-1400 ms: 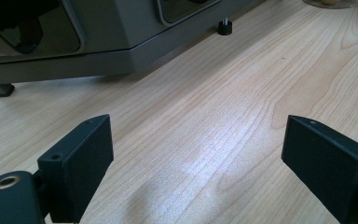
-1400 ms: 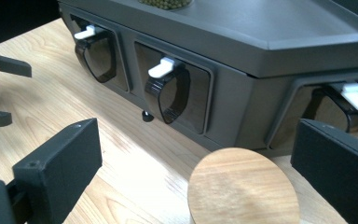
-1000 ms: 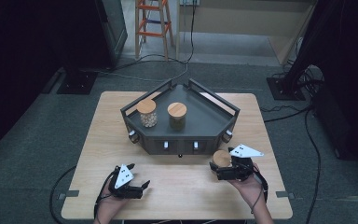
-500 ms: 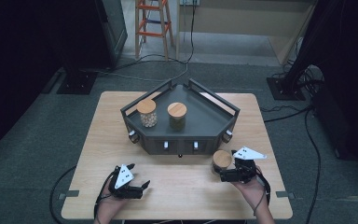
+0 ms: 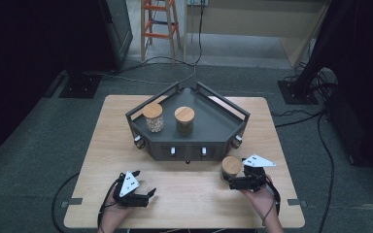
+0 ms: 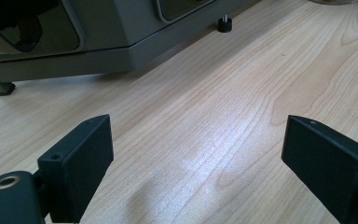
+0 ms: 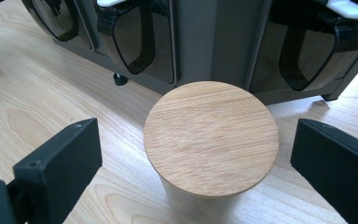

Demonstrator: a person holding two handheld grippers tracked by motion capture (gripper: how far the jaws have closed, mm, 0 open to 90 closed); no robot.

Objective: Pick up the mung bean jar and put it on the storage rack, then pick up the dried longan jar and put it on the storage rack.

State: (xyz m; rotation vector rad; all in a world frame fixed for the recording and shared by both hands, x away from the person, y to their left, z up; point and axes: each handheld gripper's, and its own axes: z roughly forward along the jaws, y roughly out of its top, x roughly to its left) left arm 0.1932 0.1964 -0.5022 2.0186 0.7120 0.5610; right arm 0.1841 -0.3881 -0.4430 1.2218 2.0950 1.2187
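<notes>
The right gripper (image 7: 193, 158), fingers spread, flanks a wooden-lidded jar (image 7: 211, 135) just near the dark rack (image 5: 209, 128); the left gripper (image 6: 193, 163) gapes over bare counter (image 6: 205, 116).

Dark rack (image 7: 214, 46) close behind jar (image 7: 211, 140).

In the right gripper view the jar (image 7: 210, 140) was cut off by the bottom edge, and its wooden lid hid most of its body, so its contents could not be told. Both jaws of the right claw (image 7: 193, 158) ran out of that picture. In the high view the jar with the darker filling (image 5: 184, 120) was too small to identify its contents.
</notes>
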